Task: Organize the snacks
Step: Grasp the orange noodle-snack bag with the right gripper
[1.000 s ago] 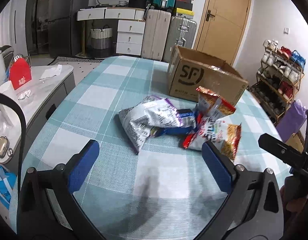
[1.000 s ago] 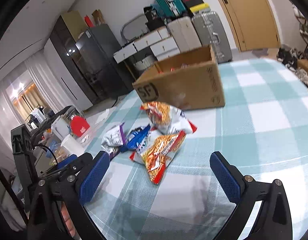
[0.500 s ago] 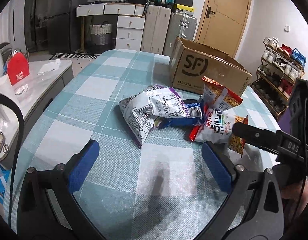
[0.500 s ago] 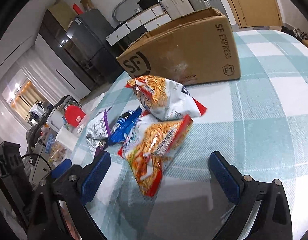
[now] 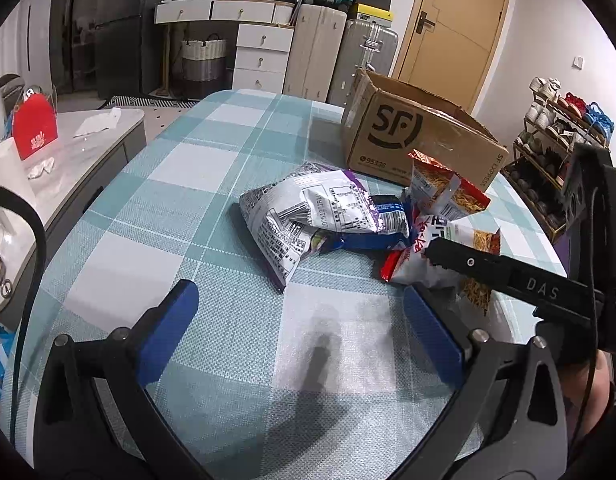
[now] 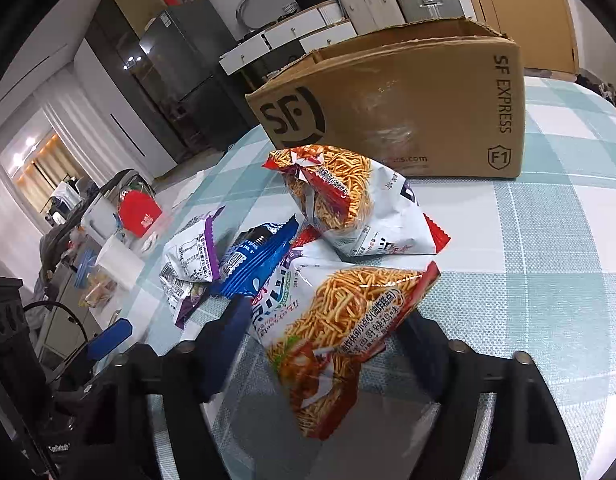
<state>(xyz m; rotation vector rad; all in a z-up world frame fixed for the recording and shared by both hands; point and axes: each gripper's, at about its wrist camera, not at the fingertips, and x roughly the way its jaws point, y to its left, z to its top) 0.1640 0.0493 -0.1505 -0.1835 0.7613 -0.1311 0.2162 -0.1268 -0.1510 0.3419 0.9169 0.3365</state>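
My right claw (image 6: 320,344) has closed in from wide around the nearest noodle snack bag (image 6: 340,320), fingers now flanking it; I judge a grasp imminent. Left claw (image 5: 299,328) stays wide, empty, over near table (image 5: 147,208). Box (image 6: 408,100) waits beyond.
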